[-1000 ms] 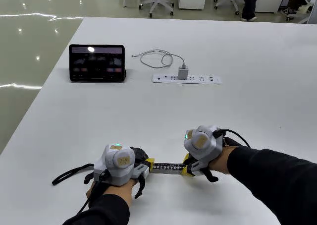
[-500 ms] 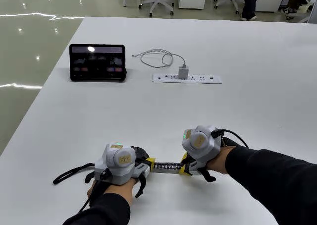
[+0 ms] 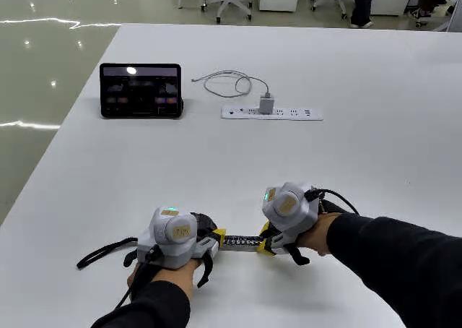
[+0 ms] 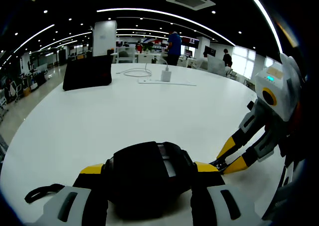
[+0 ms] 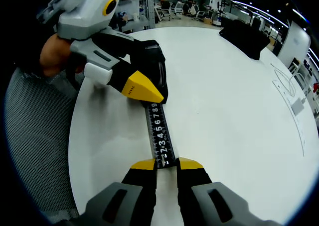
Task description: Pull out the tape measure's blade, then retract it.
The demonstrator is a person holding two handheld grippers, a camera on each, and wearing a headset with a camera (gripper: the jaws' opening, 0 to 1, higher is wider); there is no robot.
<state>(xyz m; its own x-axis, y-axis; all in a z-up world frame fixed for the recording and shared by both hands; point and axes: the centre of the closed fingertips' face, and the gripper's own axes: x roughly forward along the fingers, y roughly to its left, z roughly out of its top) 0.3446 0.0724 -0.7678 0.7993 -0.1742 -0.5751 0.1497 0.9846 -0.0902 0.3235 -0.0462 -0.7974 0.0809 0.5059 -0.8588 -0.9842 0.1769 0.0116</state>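
Low in the frame's centre, the left hand-held gripper (image 4: pixel 149 169) clamps the tape measure's case (image 4: pixel 149 178) on the desk (image 5: pixel 224 111) and the right hand-held gripper (image 5: pixel 166 164) pinches the tip of the short-drawn blade (image 5: pixel 159 129), which could slip free and snap back uncontrolled.

Nr front edge of bench (image 3: pixel 361 147): left tool (image 3: pixel 214 240) at left, right tool (image 5: pixel 167 164) at right, facing each other. Tape case (image 4: pixel 147 178) sits btwn left tool's jaws. Blade (image 5: pixel 159 131) lies flat on bench from case to right tool, end nipped btwn its jaws. Strap (image 3: pixel 101 252) trails left of left tool. Back-left: tablet (image 3: pixel 141 89), propped up. Power strip (image 3: pixel 289 115) to its right w/ charger (image 3: pixel 266 105) plugged on top, cable (image 3: pixel 225 84) looped behind.
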